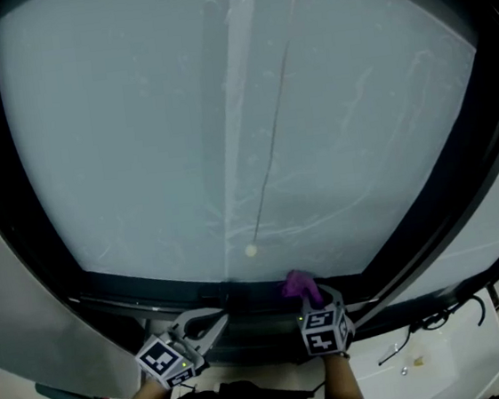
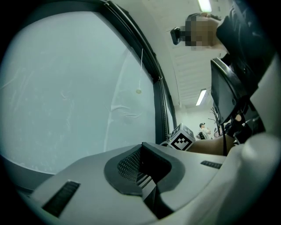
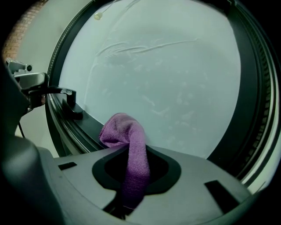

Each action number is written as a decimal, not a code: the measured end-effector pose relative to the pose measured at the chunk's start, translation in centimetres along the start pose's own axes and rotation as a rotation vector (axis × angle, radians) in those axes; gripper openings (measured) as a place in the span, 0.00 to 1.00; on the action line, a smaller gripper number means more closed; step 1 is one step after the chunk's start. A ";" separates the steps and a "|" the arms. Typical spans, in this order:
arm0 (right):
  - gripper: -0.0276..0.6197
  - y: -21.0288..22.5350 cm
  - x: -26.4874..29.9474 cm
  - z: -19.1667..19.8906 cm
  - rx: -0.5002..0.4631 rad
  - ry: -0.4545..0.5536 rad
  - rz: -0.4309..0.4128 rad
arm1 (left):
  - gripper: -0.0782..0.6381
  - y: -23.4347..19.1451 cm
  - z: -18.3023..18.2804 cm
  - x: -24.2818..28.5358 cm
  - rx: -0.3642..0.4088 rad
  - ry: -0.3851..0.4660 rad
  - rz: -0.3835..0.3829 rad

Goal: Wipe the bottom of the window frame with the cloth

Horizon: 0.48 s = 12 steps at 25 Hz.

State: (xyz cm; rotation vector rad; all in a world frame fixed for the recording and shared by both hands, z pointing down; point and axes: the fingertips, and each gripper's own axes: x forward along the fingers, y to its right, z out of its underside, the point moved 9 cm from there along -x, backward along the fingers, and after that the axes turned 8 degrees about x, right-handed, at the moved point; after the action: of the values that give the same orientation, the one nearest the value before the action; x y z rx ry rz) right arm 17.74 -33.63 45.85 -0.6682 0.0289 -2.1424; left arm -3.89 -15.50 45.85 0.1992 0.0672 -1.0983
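Frosted glass (image 1: 221,108) fills my view, with the bottom of the window frame (image 1: 144,294) dark at 6 o'clock. My right gripper (image 1: 315,301) is clamped on the purple cloth (image 1: 297,282), bunched forward to rub that channel. My left gripper (image 1: 212,322), jaws together and empty, idles at 7 o'clock.

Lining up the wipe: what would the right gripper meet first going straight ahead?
Its purple cloth leads, and would likely meet the window glass just above the bottom frame; depth is unclear.
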 end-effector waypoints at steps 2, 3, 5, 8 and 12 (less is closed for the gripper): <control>0.17 0.2 0.0 0.1 0.013 -0.006 0.019 | 0.11 -0.5 0.1 0.0 0.006 0.008 0.014; 0.16 0.3 0.1 0.1 0.019 -0.010 0.032 | 0.11 -0.7 0.1 0.1 0.003 0.009 0.026; 0.16 0.5 0.1 0.2 0.035 -0.022 0.058 | 0.11 -1.3 0.0 0.3 -0.010 0.009 0.049; 0.17 0.7 0.1 0.4 0.059 -0.039 0.087 | 0.11 -2.2 -0.5 0.6 -0.015 0.011 0.085; 0.16 1.8 0.1 0.7 0.086 -0.053 0.145 | 0.11 -3.1 -0.8 1.3 -0.004 0.007 0.138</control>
State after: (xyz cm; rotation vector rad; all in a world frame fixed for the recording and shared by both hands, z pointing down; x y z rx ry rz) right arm 19.37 -34.69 46.06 -0.6526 -0.0420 -1.9745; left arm -6.02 -17.89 44.42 0.2006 0.0609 -0.9601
